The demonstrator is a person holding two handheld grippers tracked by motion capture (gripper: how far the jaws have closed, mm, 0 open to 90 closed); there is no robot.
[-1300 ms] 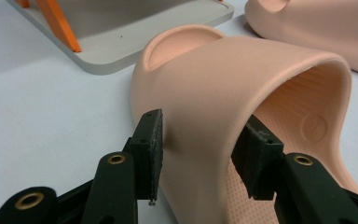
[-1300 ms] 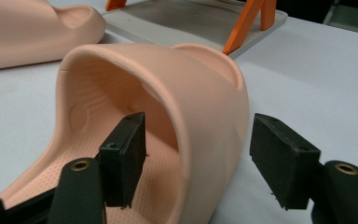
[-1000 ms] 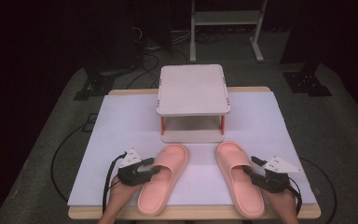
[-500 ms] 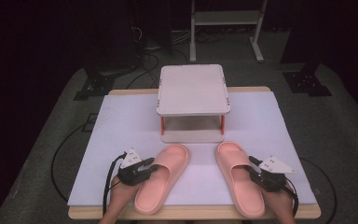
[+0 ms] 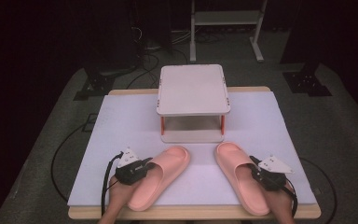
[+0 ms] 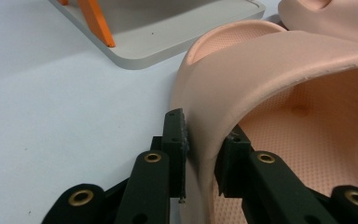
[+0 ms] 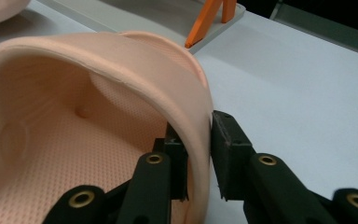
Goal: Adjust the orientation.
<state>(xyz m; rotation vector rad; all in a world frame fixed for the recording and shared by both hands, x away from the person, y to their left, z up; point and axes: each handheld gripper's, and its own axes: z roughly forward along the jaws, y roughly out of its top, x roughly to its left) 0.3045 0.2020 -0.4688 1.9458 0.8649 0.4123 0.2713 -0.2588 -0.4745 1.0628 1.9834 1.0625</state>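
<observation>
Two pink slippers on a white mat [image 5: 121,126], low in the high view: left slipper [image 5: 161,179] at lower centre-left with toe angled toward upper right, right slipper [image 5: 240,179] at lower centre-right with toe angled toward upper left. Toes near each other, heels spread apart toward the bottom edge.

Two grippers, one per hand. Left gripper [image 5: 142,169] at lower left of the high view, clamped on the outer side wall of the left slipper; in the left gripper view, one black jaw outside the wall and one inside, both pressed against it. Right gripper [image 5: 256,173] at lower right, clamped likewise on the outer wall of the right slipper; in the right gripper view, wall pinched between the two jaws.

One small two-level shelf [image 5: 193,88] at upper centre of the mat, pale top and bottom boards joined by orange legs [image 6: 95,21]. Nothing on the top board; lower board bare where visible. Front edge of the shelf just beyond both toes.
</observation>
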